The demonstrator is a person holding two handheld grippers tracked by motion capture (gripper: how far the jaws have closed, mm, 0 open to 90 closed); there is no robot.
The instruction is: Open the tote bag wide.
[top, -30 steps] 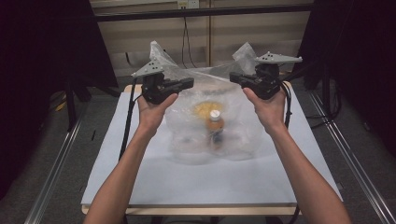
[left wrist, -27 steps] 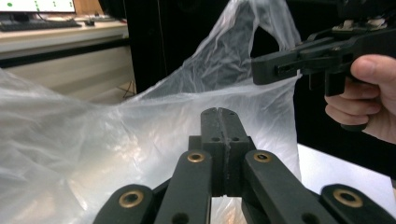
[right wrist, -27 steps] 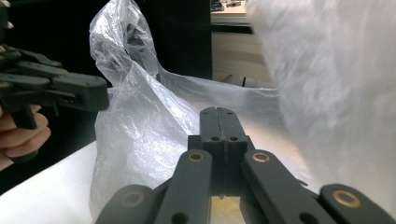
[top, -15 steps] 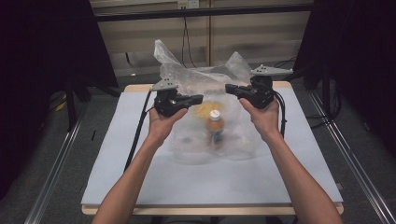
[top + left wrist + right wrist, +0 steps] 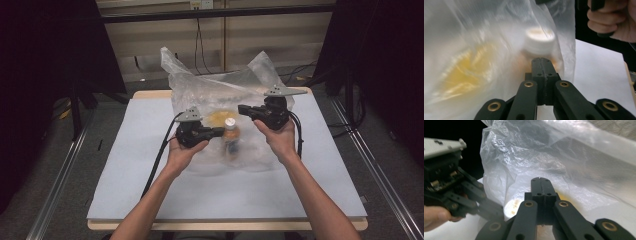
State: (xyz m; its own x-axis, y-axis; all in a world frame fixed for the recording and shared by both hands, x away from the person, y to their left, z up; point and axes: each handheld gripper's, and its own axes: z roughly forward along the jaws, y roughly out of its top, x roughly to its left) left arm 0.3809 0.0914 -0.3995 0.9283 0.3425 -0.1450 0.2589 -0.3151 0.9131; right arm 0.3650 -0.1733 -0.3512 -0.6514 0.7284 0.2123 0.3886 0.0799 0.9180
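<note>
High view first: a big clear crinkly plastic bag (image 5: 220, 90) stands on the white table sheet (image 5: 150, 190), near the far edge. Inside it sits a small orange bottle with a white cap (image 5: 230, 135), standing up, and a yellow thing (image 5: 218, 118) just behind it. The left gripper (image 5: 216, 132) and the right gripper (image 5: 243, 109) are close together now, over the middle of the bag. A second ago they were far apart and high, each pulling a top corner of the bag out to the side. Now the two corners stick up loose by themselves. So the hands have probably brought the bag's mouth together or let it go, and the step of closing or gathering the top looks to be the one in hand.

Left gripper view next: the two black jaws are pressed tight together, right in front of the bag wall. The white cap (image 5: 539, 37) shows just past them, through the plastic. It is too blurry to tell if a thin bit of plastic is pinched between the jaws. The yellow thing (image 5: 461, 72) is only a smear. The other hand (image 5: 610, 22) is cut off at the top corner.

Right gripper view last: these jaws are pressed tight together too, with the wrinkly bag (image 5: 544, 162) behind them. No plastic can be seen in the pinch. The left gripper (image 5: 456, 195) sits dark and close at one side.
</note>
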